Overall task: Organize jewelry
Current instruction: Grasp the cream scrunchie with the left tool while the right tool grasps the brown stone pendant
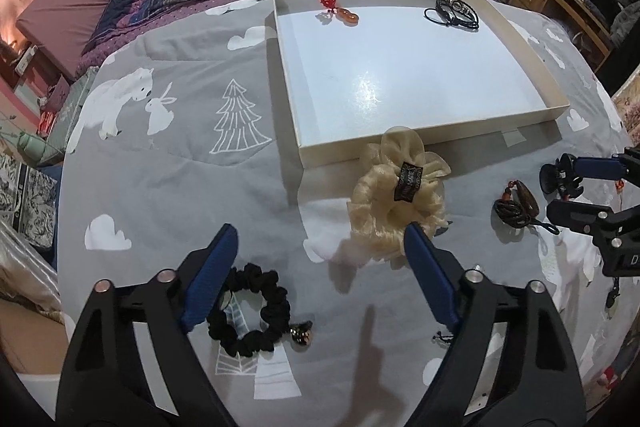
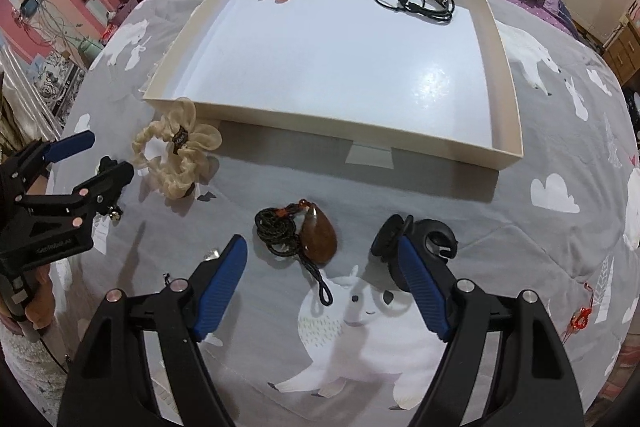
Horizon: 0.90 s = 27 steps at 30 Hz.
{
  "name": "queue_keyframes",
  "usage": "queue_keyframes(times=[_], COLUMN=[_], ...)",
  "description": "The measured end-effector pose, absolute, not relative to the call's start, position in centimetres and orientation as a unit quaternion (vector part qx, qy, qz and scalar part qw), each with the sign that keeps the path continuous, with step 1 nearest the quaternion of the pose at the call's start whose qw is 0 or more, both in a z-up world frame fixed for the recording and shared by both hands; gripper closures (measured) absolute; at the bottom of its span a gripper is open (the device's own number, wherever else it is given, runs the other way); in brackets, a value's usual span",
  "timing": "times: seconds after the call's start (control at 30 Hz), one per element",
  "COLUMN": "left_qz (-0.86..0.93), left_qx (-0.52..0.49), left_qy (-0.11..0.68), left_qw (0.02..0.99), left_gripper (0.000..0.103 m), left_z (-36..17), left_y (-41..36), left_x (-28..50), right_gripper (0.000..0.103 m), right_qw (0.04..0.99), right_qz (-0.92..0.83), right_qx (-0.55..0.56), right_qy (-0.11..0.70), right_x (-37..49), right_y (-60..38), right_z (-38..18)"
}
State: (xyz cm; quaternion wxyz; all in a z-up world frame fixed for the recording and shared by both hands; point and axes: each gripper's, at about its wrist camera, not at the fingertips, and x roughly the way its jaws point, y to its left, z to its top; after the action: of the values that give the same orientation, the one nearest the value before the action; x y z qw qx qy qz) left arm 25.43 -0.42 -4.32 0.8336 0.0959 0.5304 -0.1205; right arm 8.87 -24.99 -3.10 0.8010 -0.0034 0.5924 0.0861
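Both grippers are hovering low over the grey bedspread (image 1: 160, 167), jaws spread wide and holding nothing. Ahead of the right gripper (image 2: 320, 255), almost between its fingertips, the brown pendant (image 2: 318, 237) is lying with its black cord (image 2: 276, 229) coiled just to the left; the black claw clip (image 2: 416, 239) is sitting against the right finger. The left gripper (image 1: 320, 239) is pointing toward the cream scrunchie (image 1: 396, 203), which is touching the near wall of the white tray (image 1: 340, 151), while the black scrunchie (image 1: 250, 311) is lying beside its left finger. Far ahead in the tray, a red charm (image 1: 338, 7) and a black cord bracelet (image 1: 452, 11) are already resting.

Risk, as I judge it: closing on the pendant could snag only the loose cord, letting the stone swing or drop; the soft quilt could also bunch into the jaws. The right finger may nudge the clip. Both tools are angling downward and forward, side by side.
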Motion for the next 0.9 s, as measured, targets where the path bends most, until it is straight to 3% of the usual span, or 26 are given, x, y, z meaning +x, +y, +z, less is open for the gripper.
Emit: queue_keyframes(times=[0.17,0.27,0.73,0.9], left_qz=[-0.123,-0.126,-0.129,-0.133], left_qx=[0.112,0.115,0.107,0.106], left_qy=[0.528,0.53,0.532,0.536], left_qw=[0.833,0.831,0.83,0.827], left_gripper=[0.023,0.03,0.03,0.036], left_z=[-4.7,-4.9,-4.8,-5.2], left_y=[-1.2,-1.3,-1.2,-1.8], left_x=[25.8,25.9,26.4,26.7], right_gripper=[0.029,0.032,0.034,0.034], right_qw=[0.798,0.797,0.8,0.792], right_qz=[0.092,0.098,0.096,0.096], right_qx=[-0.025,-0.033,-0.03,-0.027], right_qy=[0.595,0.595,0.592,0.602], right_x=[9.1,9.2,9.8,10.1], right_y=[-23.7,-23.1,-23.1,-23.2], right_z=[-3.1,-3.0,-2.5,-3.6])
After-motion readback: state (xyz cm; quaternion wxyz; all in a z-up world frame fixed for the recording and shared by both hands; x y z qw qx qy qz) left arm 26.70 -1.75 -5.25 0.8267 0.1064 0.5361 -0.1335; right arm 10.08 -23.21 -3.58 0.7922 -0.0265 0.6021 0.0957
